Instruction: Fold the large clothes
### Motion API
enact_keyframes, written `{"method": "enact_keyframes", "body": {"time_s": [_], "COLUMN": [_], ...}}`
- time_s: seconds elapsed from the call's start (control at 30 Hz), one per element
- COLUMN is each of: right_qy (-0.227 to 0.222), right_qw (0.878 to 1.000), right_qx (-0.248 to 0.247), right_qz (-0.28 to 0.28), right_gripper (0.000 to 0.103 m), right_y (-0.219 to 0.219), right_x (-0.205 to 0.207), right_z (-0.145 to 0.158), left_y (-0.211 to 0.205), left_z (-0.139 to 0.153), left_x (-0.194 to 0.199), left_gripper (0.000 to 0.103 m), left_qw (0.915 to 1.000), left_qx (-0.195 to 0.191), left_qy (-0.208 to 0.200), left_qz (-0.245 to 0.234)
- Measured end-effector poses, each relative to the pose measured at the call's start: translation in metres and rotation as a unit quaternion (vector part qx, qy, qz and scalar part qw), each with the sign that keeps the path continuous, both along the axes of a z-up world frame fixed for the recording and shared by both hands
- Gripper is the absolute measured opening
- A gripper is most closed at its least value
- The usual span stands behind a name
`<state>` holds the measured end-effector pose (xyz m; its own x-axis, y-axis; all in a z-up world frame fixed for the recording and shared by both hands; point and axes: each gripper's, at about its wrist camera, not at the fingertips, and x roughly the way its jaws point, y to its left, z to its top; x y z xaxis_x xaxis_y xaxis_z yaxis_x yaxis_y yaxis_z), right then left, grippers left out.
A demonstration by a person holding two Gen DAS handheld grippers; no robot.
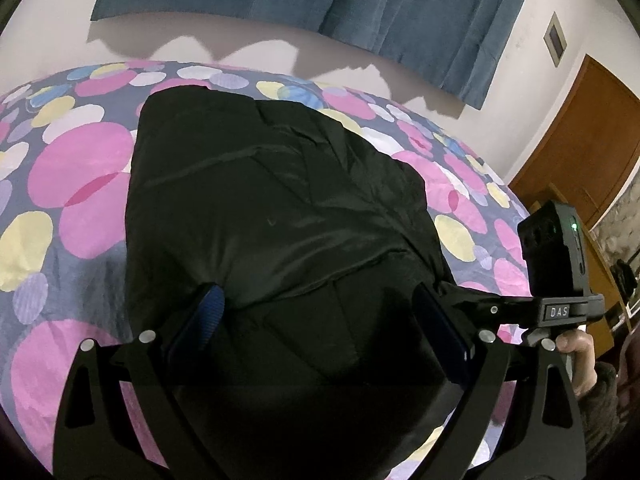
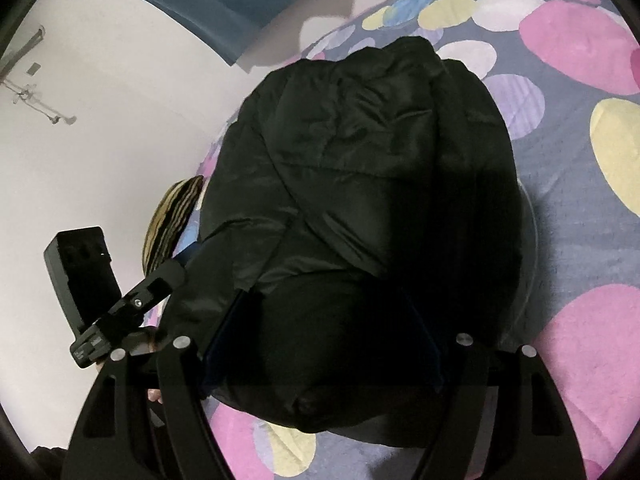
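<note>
A black puffy jacket (image 1: 272, 200) lies folded into a thick bundle on a bed with a dotted sheet (image 1: 80, 168). My left gripper (image 1: 320, 316) hangs over the jacket's near end with its blue-padded fingers (image 1: 208, 312) spread wide, jacket fabric between them. In the right wrist view the same jacket (image 2: 360, 168) fills the middle. My right gripper (image 2: 320, 332) is also spread wide over the jacket's near end. Each gripper shows in the other's view: the right one (image 1: 556, 308) at the jacket's right edge, the left one (image 2: 120, 308) at its left edge.
The bed sheet (image 2: 580, 240) has pink, yellow and lilac circles. A blue curtain (image 1: 360, 0) hangs on the white wall behind. A brown wooden door (image 1: 580, 148) stands at the right. A striped cushion (image 2: 172, 220) lies at the bed's edge.
</note>
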<state>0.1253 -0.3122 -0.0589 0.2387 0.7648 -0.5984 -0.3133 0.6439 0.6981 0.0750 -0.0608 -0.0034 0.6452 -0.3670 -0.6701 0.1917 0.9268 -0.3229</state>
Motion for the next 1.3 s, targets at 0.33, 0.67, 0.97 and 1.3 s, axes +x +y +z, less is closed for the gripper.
{"method": "enact_keyframes", "body": {"time_s": [0.33, 0.67, 0.97, 1.3], "right_qy": [-0.006, -0.014, -0.046, -0.188], "right_qw": [1.0, 0.999, 0.993, 0.945], "right_qx": [0.003, -0.015, -0.077, -0.219], "right_qz": [-0.015, -0.04, -0.079, -0.153], "right_gripper": [0.074, 0.078, 0.083, 0.087], "right_y": [-0.016, -0.029, -0.038, -0.02], "right_x": [-0.014, -0.022, -0.036, -0.07], "right_z": [0.009, 0.017, 0.032, 0.072], "left_y": [-0.004, -0.004, 0.003, 0.011], "left_z": [0.004, 0.008, 0.014, 0.028], "left_x": [-0.008, -0.02, -0.036, -0.064], "left_gripper": [0.094, 0.095, 0.095, 0.095], "left_qw": [0.9995, 0.9985, 0.9963, 0.9893], "left_qx": [0.028, 0.048, 0.06, 0.1], "left_qy": [-0.009, -0.016, -0.005, -0.024], "left_qz": [0.007, 0.023, 0.061, 0.103]}}
